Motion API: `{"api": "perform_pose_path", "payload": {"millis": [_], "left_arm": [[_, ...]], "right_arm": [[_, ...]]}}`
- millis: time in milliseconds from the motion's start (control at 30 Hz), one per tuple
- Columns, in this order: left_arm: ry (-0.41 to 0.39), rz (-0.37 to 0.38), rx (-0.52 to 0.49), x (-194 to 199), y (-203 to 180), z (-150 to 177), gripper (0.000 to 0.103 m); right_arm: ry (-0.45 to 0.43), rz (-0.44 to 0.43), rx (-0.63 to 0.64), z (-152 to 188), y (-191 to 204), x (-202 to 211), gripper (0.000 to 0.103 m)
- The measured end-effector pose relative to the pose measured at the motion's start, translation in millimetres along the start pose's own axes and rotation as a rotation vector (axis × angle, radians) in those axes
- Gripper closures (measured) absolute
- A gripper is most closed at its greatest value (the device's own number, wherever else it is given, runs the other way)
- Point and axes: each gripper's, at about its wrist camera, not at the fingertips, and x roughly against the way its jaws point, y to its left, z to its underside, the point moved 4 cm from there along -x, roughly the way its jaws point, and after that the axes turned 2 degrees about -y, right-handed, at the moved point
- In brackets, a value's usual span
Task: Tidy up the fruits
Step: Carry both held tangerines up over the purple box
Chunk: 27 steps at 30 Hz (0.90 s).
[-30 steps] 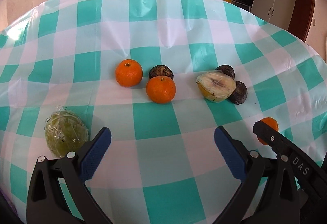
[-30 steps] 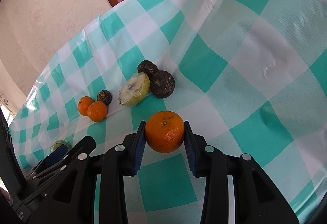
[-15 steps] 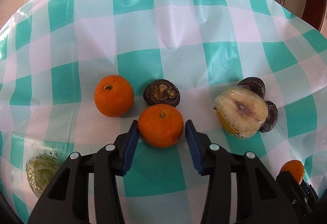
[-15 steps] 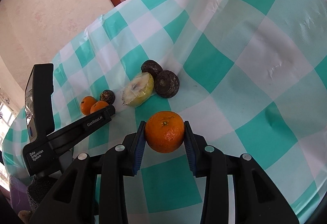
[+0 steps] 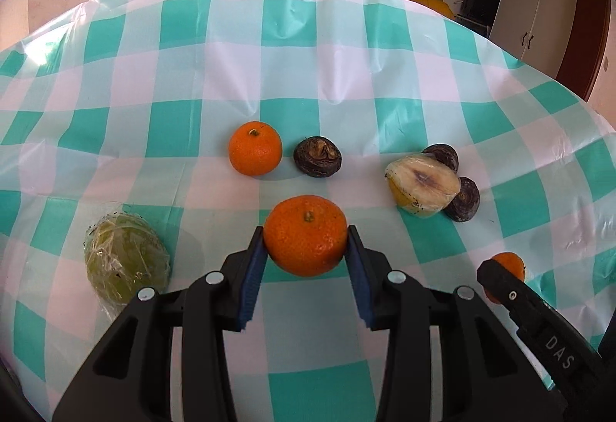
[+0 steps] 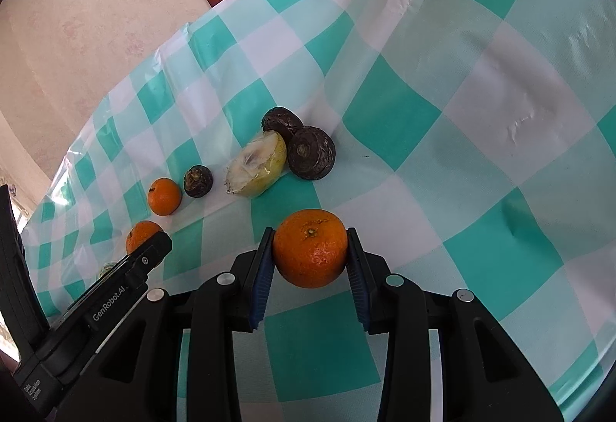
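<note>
The tablecloth (image 5: 308,75) looks like thin glossy plastic — creased, with sheen on its teal and white checks. On it, the oranges (image 5: 255,148) have pebbled, slightly shiny skin. Beside them the dark fruit (image 5: 317,156) is matt and wrinkled. The cut fruit (image 5: 422,187) and the green fruit (image 5: 126,257) are wrapped in crinkly clear film. Both grippers are matt black plastic — blue ribbed pads (image 6: 261,275), bright metal rivets (image 5: 395,276).
</note>
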Motion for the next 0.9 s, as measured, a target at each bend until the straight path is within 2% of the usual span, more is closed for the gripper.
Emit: {"api": "perform_pose_path", "payload": {"millis": [133,300,600,700,900], "left_arm": [[0.026,0.01,0.019,27,8,21,0.062],[0.049,-0.02,0.014,61,17,47,0.062],[-0.005,-0.061,0.07,118,62,88,0.062],[-0.013,-0.066,0.111,134,79,100,0.062],[-0.01,-0.074,0.189,158,111,123,0.062]], "right_arm": [[0.007,0.005,-0.002,1,0,-1,0.067],[0.01,0.01,0.001,1,0,-2,0.067],[0.021,0.034,0.016,2,1,-3,0.067],[0.041,0.034,0.048,8,8,-2,0.067],[0.026,0.043,0.115,27,28,13,0.067]]}}
